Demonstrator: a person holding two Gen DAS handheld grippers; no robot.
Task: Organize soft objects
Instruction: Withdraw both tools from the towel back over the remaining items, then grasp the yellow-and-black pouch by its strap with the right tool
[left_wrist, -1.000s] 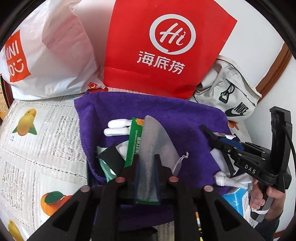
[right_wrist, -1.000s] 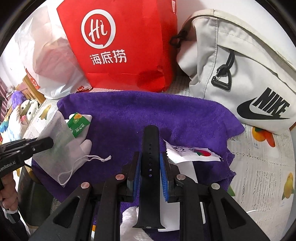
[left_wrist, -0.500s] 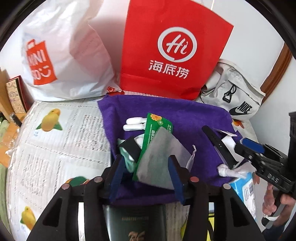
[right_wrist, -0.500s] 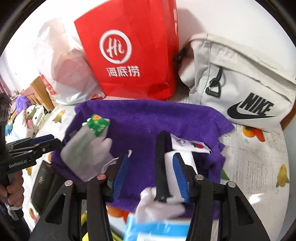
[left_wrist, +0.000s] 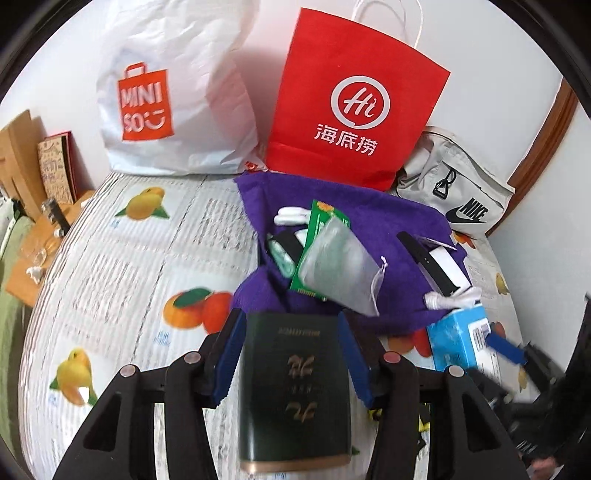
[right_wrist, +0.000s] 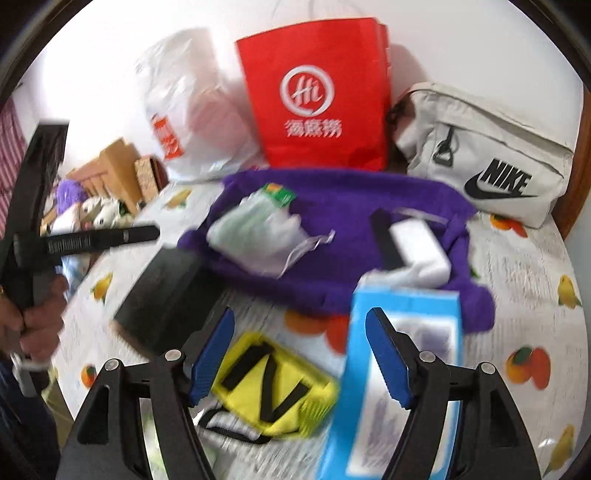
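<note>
The mesh drawstring pouch (left_wrist: 334, 264) is the soft thing I'd go for, lying on the purple towel (left_wrist: 399, 218) on top of a green packet (left_wrist: 320, 226), string trailing off its right corner.

Tongs first. Left tongs (left_wrist: 290, 356) are spread wide and empty, blue pads either side of a dark green box (left_wrist: 293, 387) that lies on the surface under them; can't tell if they touch it, it doesn't look squeezed. Right tongs (right_wrist: 299, 354) are wide apart too, nothing held, hovering over a yellow pouch (right_wrist: 273, 384) with a blue box (right_wrist: 402, 373) running under the right finger. That view is pretty smeared, so don't trust fine detail there.

Further out on the towel: a black strap (left_wrist: 430, 262) beside a white block (left_wrist: 448, 267), with something white and bunched (left_wrist: 450, 298) at the near edge. Behind it all, a red paper bag (left_wrist: 354, 118), a white shopping bag (left_wrist: 173, 96) and a grey sling bag (left_wrist: 458, 192) against the wall. The surface (left_wrist: 129, 258) has a fruit-print cover.

Handling, my guess: the pouch is featherlight and floppy, so it'll sag and fold whatever you do. Pinch a flat fold of the mesh near the drawstring end. Slick fabric might slip from a shallow bite, and the packet underneath could ride along if you grab too deep.
</note>
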